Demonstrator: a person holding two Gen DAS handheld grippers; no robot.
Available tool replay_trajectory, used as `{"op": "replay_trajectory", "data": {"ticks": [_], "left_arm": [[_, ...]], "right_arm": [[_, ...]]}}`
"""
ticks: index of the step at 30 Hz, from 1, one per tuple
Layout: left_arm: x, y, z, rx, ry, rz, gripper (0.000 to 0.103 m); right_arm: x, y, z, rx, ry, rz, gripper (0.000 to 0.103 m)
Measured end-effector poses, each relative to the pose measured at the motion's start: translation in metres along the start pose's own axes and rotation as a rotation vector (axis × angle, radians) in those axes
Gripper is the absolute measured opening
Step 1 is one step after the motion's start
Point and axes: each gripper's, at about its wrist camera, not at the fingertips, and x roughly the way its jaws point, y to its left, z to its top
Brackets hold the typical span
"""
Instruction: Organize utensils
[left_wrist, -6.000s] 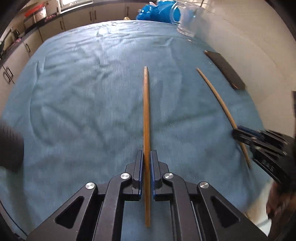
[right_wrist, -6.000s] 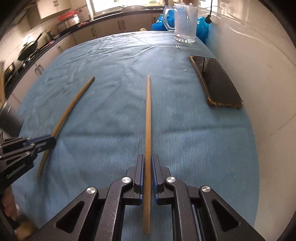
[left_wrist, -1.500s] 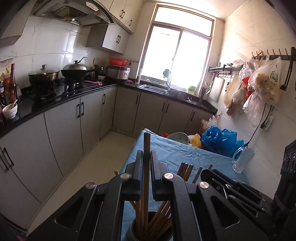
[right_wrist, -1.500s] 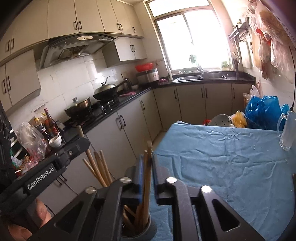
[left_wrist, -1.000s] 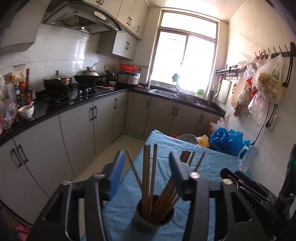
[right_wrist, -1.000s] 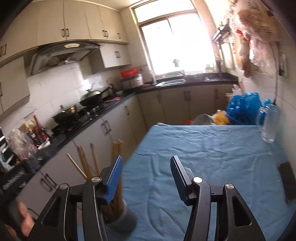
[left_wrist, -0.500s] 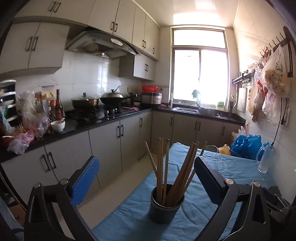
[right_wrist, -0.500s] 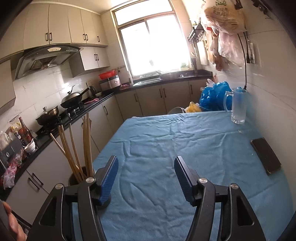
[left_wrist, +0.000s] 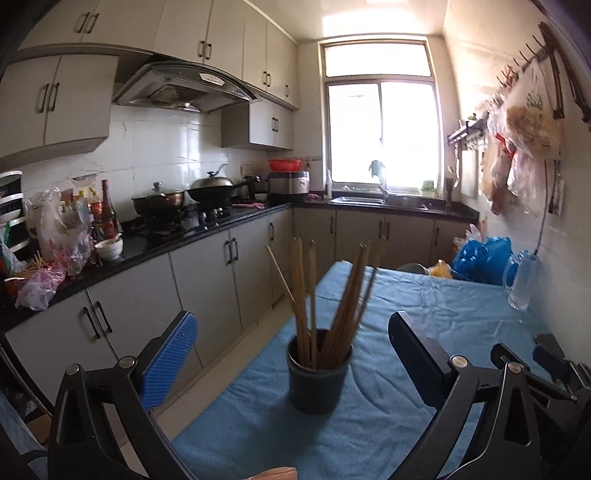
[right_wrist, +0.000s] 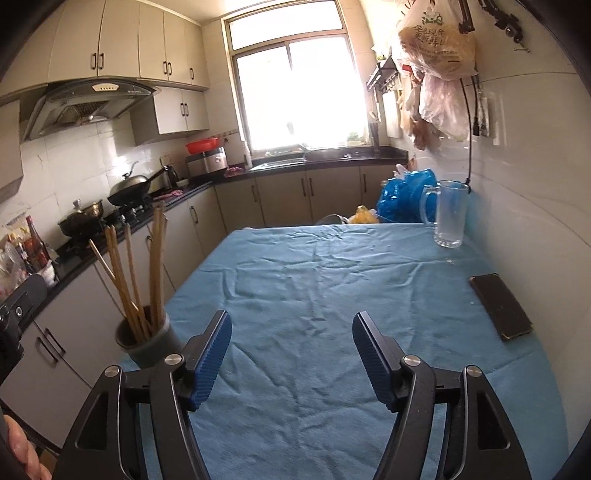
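The left tongs (left_wrist: 291, 330) stand wide apart and grip nothing; their blue ribbed pads (left_wrist: 168, 360) frame the dark round plastic cup (left_wrist: 318, 369) without touching it. The cup stands upright on the blue cloth-covered counter (left_wrist: 406, 295), close to its left edge, and holds a bundle of long brown wooden chopsticks (left_wrist: 314, 295) that lean apart, some left, some right, tips up.

The right tongs (right_wrist: 291, 350) are also spread wide and empty, hovering above bare blue cloth. In the right wrist view the cup (right_wrist: 147, 341) sits just left of the left finger, at the counter's left edge, and the chopsticks (right_wrist: 133, 273) rise out of it.

Beyond that edge the floor drops away beside grey kitchen cabinets (right_wrist: 207, 221). Ahead of the right tongs the cloth (right_wrist: 332, 280) lies wrinkled but open all the way to the far end. Along the right side, near the white tiled wall (right_wrist: 535, 221), a flat black phone (right_wrist: 500, 306) lies on the cloth, and farther back a clear glass mug (right_wrist: 448, 214) stands upright, with a crumpled blue plastic bag (right_wrist: 404, 201) behind it. In the left wrist view the right tongs' black frame (left_wrist: 554, 363) shows at the lower right, well apart from the cup
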Motion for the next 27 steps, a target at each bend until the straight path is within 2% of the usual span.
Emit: {"op": "replay_trajectory", "data": {"ticks": [5,9,27], "left_arm": [[0.009,-0.014,-0.020,0.037,0.120,-0.042,0.103],[0.016,-0.017,-0.032,0.054,0.178,-0.062,0.103],[0.035,-0.008,-0.050,0.044,0.257,-0.064,0.103]], "right_arm": [[0.002,-0.009,-0.010,0.000,0.020,-0.041,0.073],[0.004,-0.012,-0.017,-0.004,0.037,-0.060,0.073],[0.015,0.007,-0.034,-0.050,0.064,-0.065,0.077]]}}
